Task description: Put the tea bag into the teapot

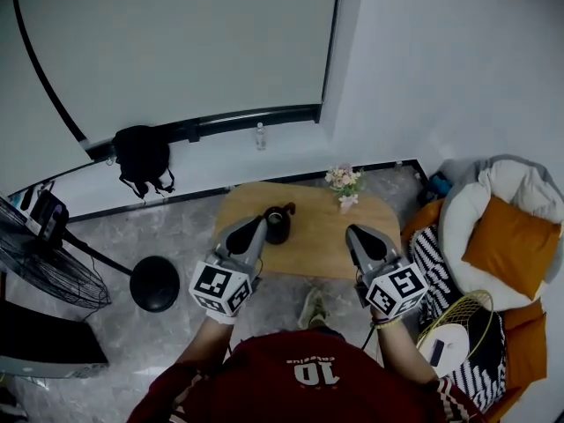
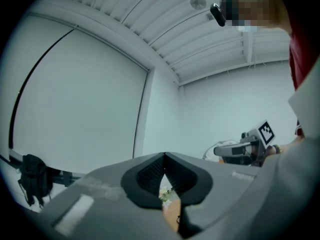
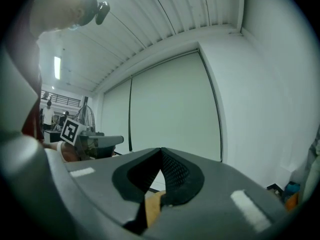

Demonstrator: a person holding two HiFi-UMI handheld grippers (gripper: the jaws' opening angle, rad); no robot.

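Note:
A dark teapot (image 1: 278, 223) stands on the small oval wooden table (image 1: 317, 241), near its left end. My left gripper (image 1: 256, 227) is held level just left of the teapot, with its jaws shut and nothing between them; in the left gripper view its tips (image 2: 164, 156) meet. My right gripper (image 1: 352, 233) hovers over the table's right part, also shut and empty, its tips (image 3: 161, 151) together in the right gripper view. No tea bag shows in any view. Each gripper sees the other: the right gripper (image 2: 235, 150), the left gripper (image 3: 97, 143).
A small vase of flowers (image 1: 345, 183) stands at the table's far right. A fan (image 1: 44, 263) and a round black base (image 1: 157, 283) are on the floor at left. A black bag (image 1: 141, 159) rests by the wall. A chair with an orange cushion (image 1: 511, 236) is at right.

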